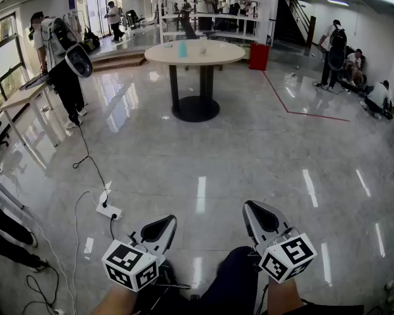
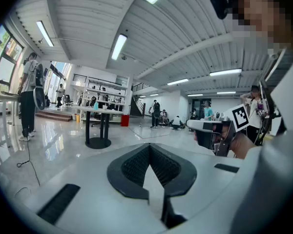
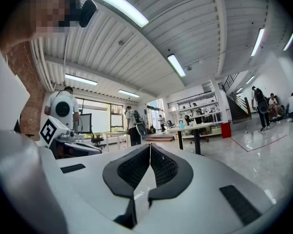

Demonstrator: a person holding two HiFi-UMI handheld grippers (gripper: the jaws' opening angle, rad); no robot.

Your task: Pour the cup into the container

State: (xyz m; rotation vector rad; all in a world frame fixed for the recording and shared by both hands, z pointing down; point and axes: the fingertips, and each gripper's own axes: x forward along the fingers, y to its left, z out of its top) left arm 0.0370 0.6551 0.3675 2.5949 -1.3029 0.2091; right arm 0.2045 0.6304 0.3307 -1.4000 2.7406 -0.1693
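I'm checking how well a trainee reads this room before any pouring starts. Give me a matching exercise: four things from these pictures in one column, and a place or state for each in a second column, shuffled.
Column one
1. round table
2. red bin
3. power strip
4. right gripper

Column two
A. on the floor at the left, with a cable running to it
B. jaws together, nothing between them
C. far ahead, with a light blue thing on top
D. at the back, beside the white shelving

Pairs: 1-C, 2-D, 3-A, 4-B
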